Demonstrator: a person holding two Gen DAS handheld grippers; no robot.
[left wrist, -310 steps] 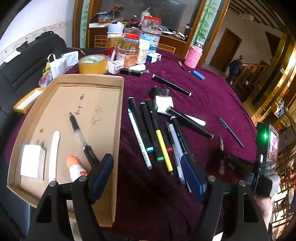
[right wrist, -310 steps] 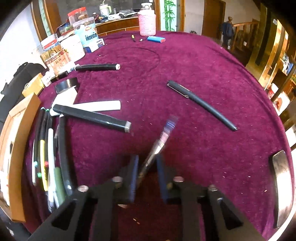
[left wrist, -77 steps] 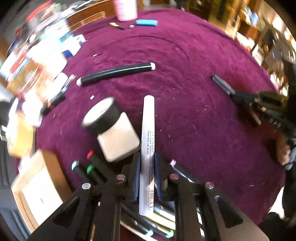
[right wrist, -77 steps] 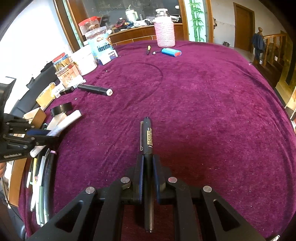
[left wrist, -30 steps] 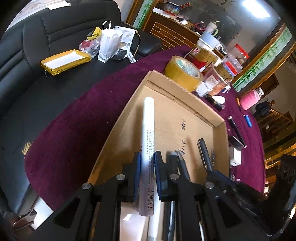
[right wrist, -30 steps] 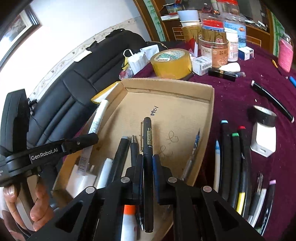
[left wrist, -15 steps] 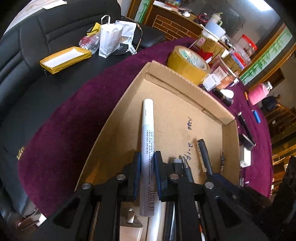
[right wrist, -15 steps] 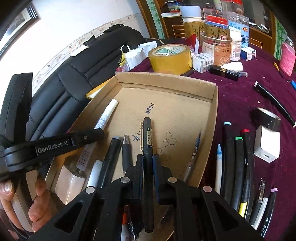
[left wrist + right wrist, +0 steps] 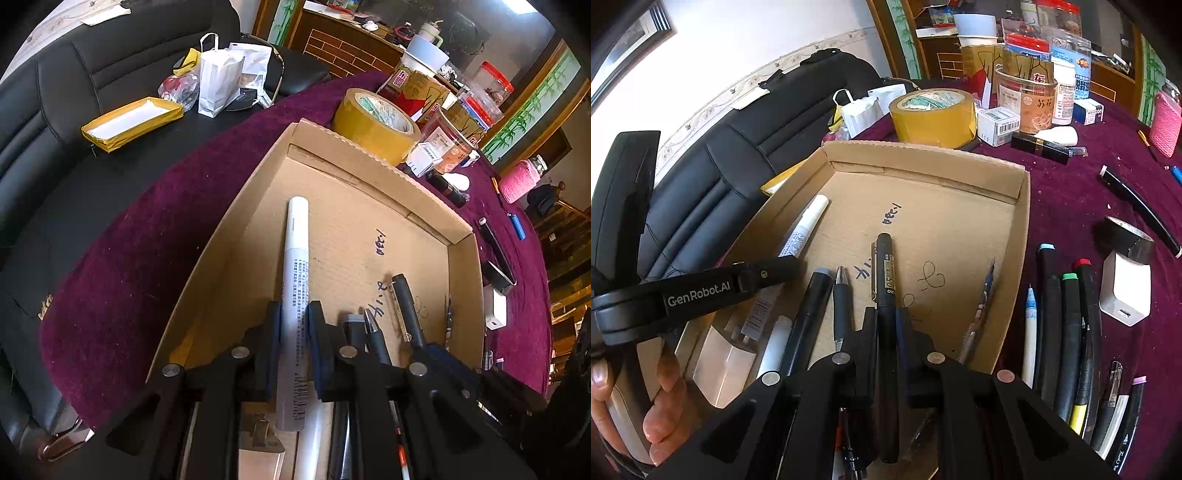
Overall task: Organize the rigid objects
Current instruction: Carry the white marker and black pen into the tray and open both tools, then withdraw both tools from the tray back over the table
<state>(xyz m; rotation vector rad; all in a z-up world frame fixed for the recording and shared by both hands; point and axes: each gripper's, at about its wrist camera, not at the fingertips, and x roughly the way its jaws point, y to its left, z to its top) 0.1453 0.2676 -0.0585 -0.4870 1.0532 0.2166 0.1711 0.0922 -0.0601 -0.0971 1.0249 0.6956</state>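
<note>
I have the white marker (image 9: 295, 280) pinched in my left tool (image 9: 294, 325), jaws closed tight on its barrel, and it sits low over the left side of the cardboard tray (image 9: 373, 155), tip pointing toward the far wall. My right tool (image 9: 886, 325) is likewise closed on the black pen (image 9: 886, 291), held over the tray's middle beside a grey-capped marker (image 9: 809, 314) and a dark ballpoint (image 9: 841, 302) already lying inside. A thin pencil-like stick (image 9: 982, 306) leans along the tray's right wall. I judge this to be the drop-off step for both items. Whether either pen is already touching the cardboard floor I can't quite tell through the fisheye.

The next move, as I read it, calls for lowering each a little, opening the jaws just enough to let go, and laying them parallel with the ones already in there. Out on the table (image 9: 1071, 192) a row of coloured markers (image 9: 1067, 332) lies just right of the tray, waiting to be collected.
</note>
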